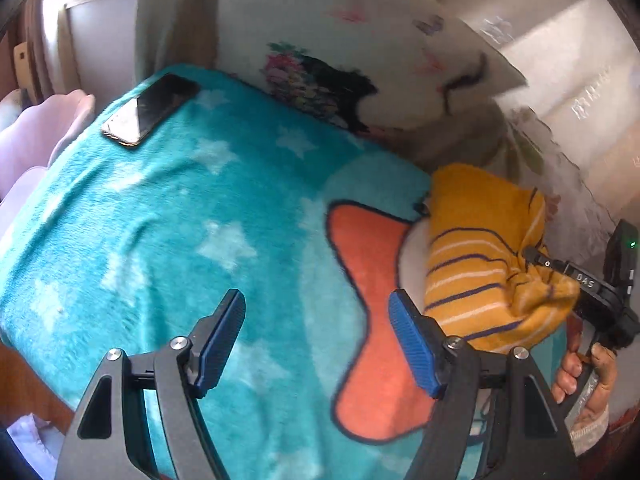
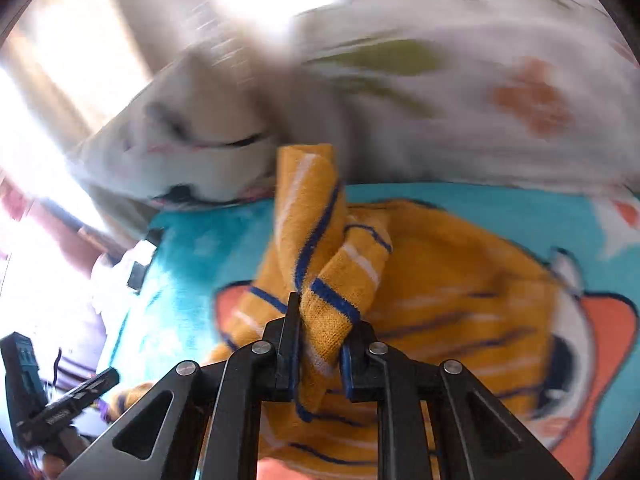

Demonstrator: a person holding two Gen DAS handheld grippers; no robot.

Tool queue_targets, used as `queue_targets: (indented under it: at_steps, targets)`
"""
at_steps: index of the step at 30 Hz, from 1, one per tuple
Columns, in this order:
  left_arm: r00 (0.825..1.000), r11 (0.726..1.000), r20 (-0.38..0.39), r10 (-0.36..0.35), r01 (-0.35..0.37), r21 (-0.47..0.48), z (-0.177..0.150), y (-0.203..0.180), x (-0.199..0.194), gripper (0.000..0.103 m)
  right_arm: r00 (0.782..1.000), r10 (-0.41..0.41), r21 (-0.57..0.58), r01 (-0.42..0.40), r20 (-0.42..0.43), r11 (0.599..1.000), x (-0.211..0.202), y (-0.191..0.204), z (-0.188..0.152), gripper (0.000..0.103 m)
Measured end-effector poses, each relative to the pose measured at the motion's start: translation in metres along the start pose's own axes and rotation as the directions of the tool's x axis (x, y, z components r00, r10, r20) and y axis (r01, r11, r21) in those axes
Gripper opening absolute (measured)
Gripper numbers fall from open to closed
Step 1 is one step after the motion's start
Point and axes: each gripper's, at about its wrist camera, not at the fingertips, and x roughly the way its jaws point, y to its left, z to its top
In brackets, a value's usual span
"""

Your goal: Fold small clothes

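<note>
A small yellow garment (image 1: 472, 240) with blue and white stripes lies bunched on the right side of a teal blanket (image 1: 180, 220). In the right wrist view my right gripper (image 2: 326, 316) is shut on a raised fold of the yellow garment (image 2: 460, 280), and the rest of the cloth trails down onto the blanket. The left wrist view shows that right gripper (image 1: 534, 254) at the far right, gripping the cloth, with a hand (image 1: 580, 376) on its handle. My left gripper (image 1: 316, 300) hangs open above the blanket's orange fish print, left of the garment, with nothing between its fingers.
A dark phone (image 1: 150, 108) lies at the blanket's far left corner. A large white printed pillow (image 1: 340, 52) leans along the back edge, and a white floral cloth (image 2: 480, 100) lies behind the garment. The bed's left edge drops off near pink furniture (image 1: 36, 136).
</note>
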Motion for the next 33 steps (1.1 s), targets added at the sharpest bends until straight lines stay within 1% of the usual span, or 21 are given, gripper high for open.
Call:
queue_targets:
  at_steps: [2, 3, 4, 5, 7, 8, 10, 12, 13, 14, 16, 18, 21, 22, 23, 24, 26, 28, 30, 32, 33]
  targets:
    - [1.000, 0.999, -0.011, -0.014, 0.015, 0.030, -0.008, -0.022, 0.000, 0.073, 1.000, -0.018, 0.051, 0.018, 0.002, 0.999, -0.015, -0.049, -0.009, 0.016]
    - [1.000, 0.999, -0.014, -0.025, 0.026, 0.046, -0.012, -0.033, 0.000, 0.073, 1.000, -0.025, 0.067, 0.025, -0.002, 0.997, -0.015, -0.067, -0.012, 0.016]
    - [0.999, 0.997, -0.016, -0.034, 0.035, 0.063, -0.016, -0.044, 0.000, 0.073, 0.999, -0.047, 0.083, 0.047, -0.010, 0.995, -0.016, -0.088, -0.018, 0.017]
    - [0.999, 0.996, -0.019, -0.039, 0.040, 0.079, -0.019, -0.054, 0.001, 0.073, 0.995, -0.093, 0.101, 0.095, -0.026, 0.990, -0.016, -0.107, -0.024, 0.018]
    - [0.998, 0.992, -0.029, -0.048, 0.051, 0.114, -0.024, -0.073, 0.003, 0.073, 0.988, -0.151, 0.153, 0.156, -0.044, 0.976, -0.023, -0.136, -0.034, 0.027]
    - [0.998, 0.990, -0.034, -0.049, 0.053, 0.132, -0.026, -0.081, 0.004, 0.073, 0.988, -0.150, 0.193, 0.153, -0.034, 0.969, -0.033, -0.149, -0.037, 0.027]
    - [0.998, 0.985, -0.040, -0.048, 0.054, 0.163, -0.029, -0.096, 0.008, 0.073, 0.993, -0.116, 0.267, 0.112, 0.000, 0.957, -0.055, -0.165, -0.040, 0.027]
    - [0.998, 0.983, -0.042, -0.055, 0.062, 0.173, -0.031, -0.105, 0.010, 0.073, 0.997, -0.056, 0.312, 0.035, 0.058, 0.950, -0.081, -0.173, -0.042, 0.030]
    - [0.997, 0.982, -0.044, -0.059, 0.066, 0.178, -0.032, -0.110, 0.011, 0.073, 0.997, -0.027, 0.320, 0.000, 0.079, 0.947, -0.089, -0.171, -0.043, 0.035]
    - [0.997, 0.981, -0.048, -0.061, 0.069, 0.183, -0.033, -0.114, 0.012, 0.073, 0.996, 0.004, 0.323, -0.033, 0.089, 0.946, -0.094, -0.169, -0.045, 0.043]
    - [0.996, 0.978, -0.055, -0.065, 0.075, 0.194, -0.033, -0.122, 0.016, 0.073, 0.995, 0.075, 0.314, -0.094, 0.072, 0.945, -0.087, -0.157, -0.048, 0.051]
    - [0.996, 0.976, -0.061, -0.071, 0.082, 0.203, -0.032, -0.130, 0.020, 0.073, 0.995, 0.099, 0.299, -0.104, 0.031, 0.948, -0.069, -0.139, -0.048, 0.051]
    - [0.996, 0.972, -0.058, -0.073, 0.084, 0.217, -0.029, -0.142, 0.022, 0.073, 0.994, 0.105, 0.266, -0.097, -0.016, 0.959, -0.035, -0.109, -0.053, 0.051]
    - [0.996, 0.971, -0.058, -0.075, 0.086, 0.224, -0.027, -0.145, 0.023, 0.073, 0.993, 0.115, 0.250, -0.103, -0.031, 0.963, -0.029, -0.101, -0.054, 0.050]
    - [0.996, 0.969, -0.057, -0.075, 0.087, 0.231, -0.026, -0.148, 0.024, 0.073, 0.993, 0.107, 0.226, -0.094, -0.049, 0.970, -0.022, -0.098, -0.053, 0.030]
    - [0.996, 0.968, -0.057, -0.071, 0.083, 0.238, -0.025, -0.150, 0.025, 0.073, 0.995, 0.070, 0.179, -0.056, -0.074, 0.982, -0.017, -0.092, -0.053, 0.011]
    - [0.996, 0.964, -0.057, -0.064, 0.076, 0.253, -0.023, -0.153, 0.026, 0.073, 0.996, 0.040, 0.156, -0.026, -0.086, 0.987, -0.015, -0.094, -0.055, 0.011]
    - [0.997, 0.960, -0.055, -0.057, 0.070, 0.271, -0.022, -0.154, 0.027, 0.073, 0.996, -0.021, 0.150, 0.035, -0.090, 0.988, -0.025, -0.105, -0.057, 0.011]
    - [0.997, 0.956, -0.057, -0.044, 0.058, 0.289, -0.021, -0.156, 0.033, 0.075, 0.989, -0.084, 0.157, 0.104, -0.125, 0.982, -0.024, -0.120, -0.065, 0.011]
    - [0.997, 0.950, -0.068, -0.048, 0.066, 0.304, -0.018, -0.158, 0.045, 0.077, 0.981, -0.105, 0.182, 0.134, -0.162, 0.974, -0.011, -0.134, -0.074, 0.011]
    - [0.995, 0.949, -0.081, -0.054, 0.076, 0.307, -0.016, -0.159, 0.054, 0.077, 0.981, -0.098, 0.205, 0.131, -0.165, 0.970, -0.006, -0.141, -0.078, 0.012]
